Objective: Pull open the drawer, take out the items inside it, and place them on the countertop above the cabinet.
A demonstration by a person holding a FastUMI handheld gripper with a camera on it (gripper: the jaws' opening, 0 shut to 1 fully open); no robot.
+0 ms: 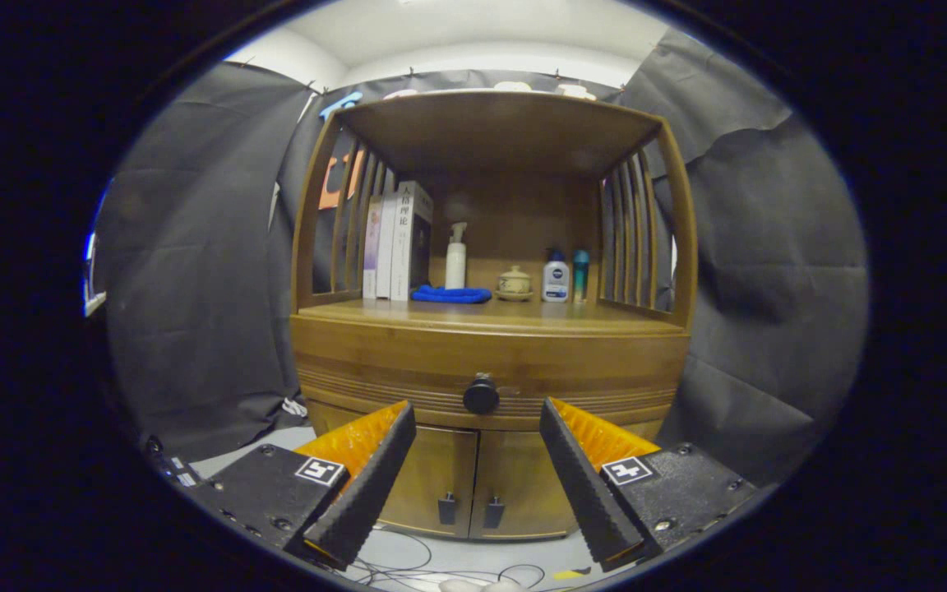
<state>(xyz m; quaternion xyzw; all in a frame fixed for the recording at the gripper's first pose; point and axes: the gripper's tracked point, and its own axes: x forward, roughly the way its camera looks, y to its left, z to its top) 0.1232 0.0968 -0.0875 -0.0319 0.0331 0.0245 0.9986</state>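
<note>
A wooden cabinet stands ahead with its drawer [408,362] closed, so whatever lies inside is hidden. A round dark knob [481,397] sits at the middle of the drawer front. My gripper [478,415] is open, its two fingertips level with the knob and spread to either side of it, still a short way in front. Nothing is between the fingers. Above the drawer runs the countertop [605,316], a wooden shelf under a slatted top frame.
On the countertop stand several books [395,240], a white pump bottle [456,259], a blue cloth [450,293], a small lidded pot [515,283] and two small bottles [565,277]. Two lower doors [473,481] sit below the drawer. Cables [408,559] lie on the floor.
</note>
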